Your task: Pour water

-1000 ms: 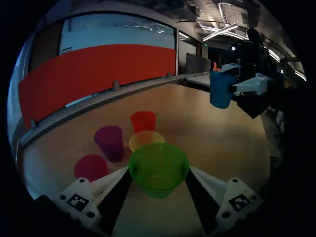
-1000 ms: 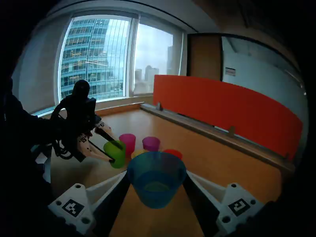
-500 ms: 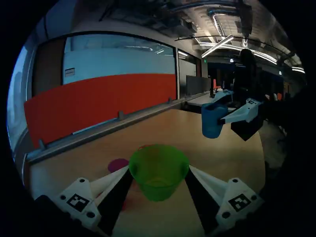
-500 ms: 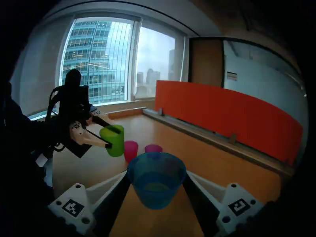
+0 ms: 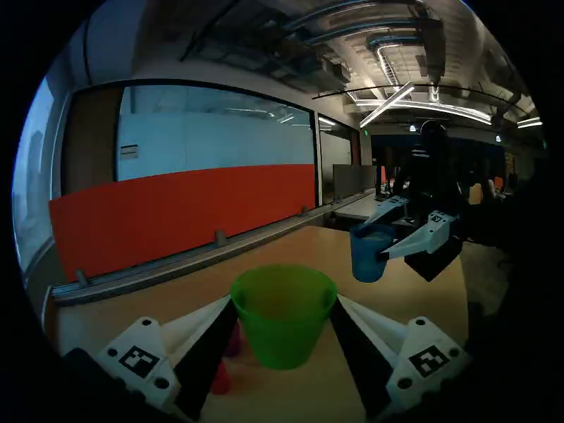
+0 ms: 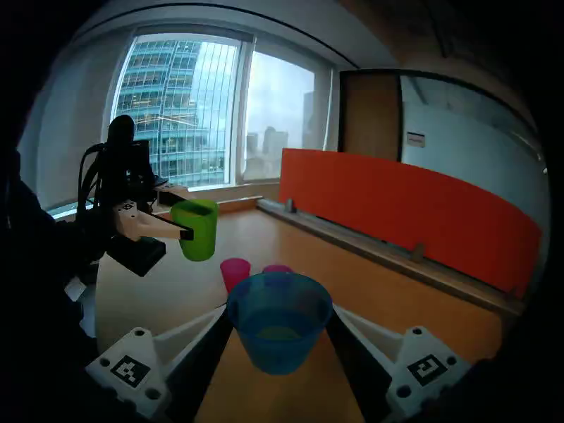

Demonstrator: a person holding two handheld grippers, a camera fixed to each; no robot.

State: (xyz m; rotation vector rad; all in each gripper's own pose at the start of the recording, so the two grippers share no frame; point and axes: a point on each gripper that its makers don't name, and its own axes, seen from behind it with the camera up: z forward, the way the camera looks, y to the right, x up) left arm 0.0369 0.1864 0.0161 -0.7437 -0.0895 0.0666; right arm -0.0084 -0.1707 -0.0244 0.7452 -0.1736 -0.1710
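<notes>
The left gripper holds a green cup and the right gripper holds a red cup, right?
Not quite. The right gripper holds a blue cup, not a red one, as the right gripper view shows. The left gripper does hold the green cup.

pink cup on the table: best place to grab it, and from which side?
Take the pink cup by its side wall, just under the rim, with the jaws level and across its width. It stands upright with its mouth up and seems to taper toward the base, so a grip high on the wall should hold. Come in from the side away from the magenta cup close beside it.
</notes>
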